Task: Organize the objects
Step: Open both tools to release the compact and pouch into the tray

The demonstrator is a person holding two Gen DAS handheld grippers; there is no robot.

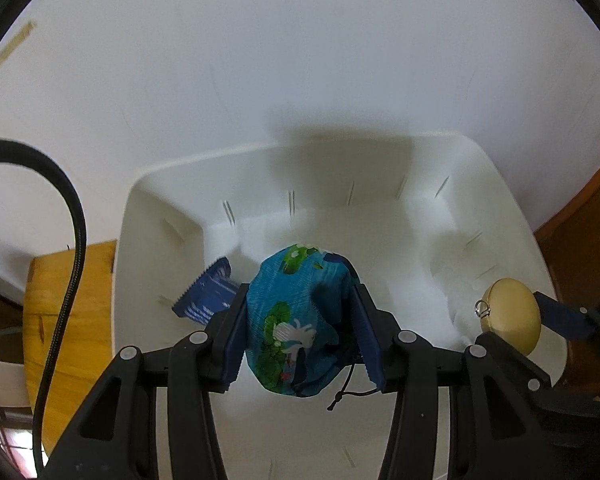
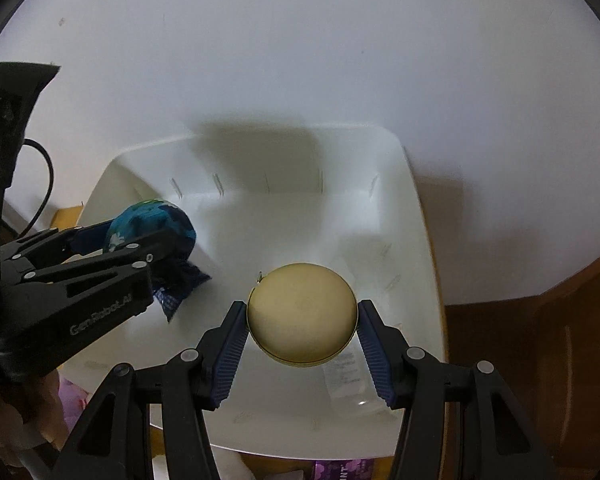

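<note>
Left hand-held gripper (image 1: 300, 320) clamps blue floral pouch (image 1: 296, 316) over white bin (image 1: 380, 152), left side. Right hand-held gripper (image 2: 302, 324) grips round tan case (image 2: 302, 314) over bin's right. Blue packet (image 1: 206, 296) lies inside.

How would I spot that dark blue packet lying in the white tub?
Find the big white tub under both grippers. By its left wall, beneath the flowery blue pouch in the left gripper, lies a dark blue packet. Its zigzag-cut edge sets it apart.

The right gripper (image 2: 302, 320) clamps a tan disc (image 2: 302, 314) above a white bin (image 2: 416, 216). The left gripper (image 2: 140, 236) grips a blue pouch (image 2: 152, 220) there.
</note>
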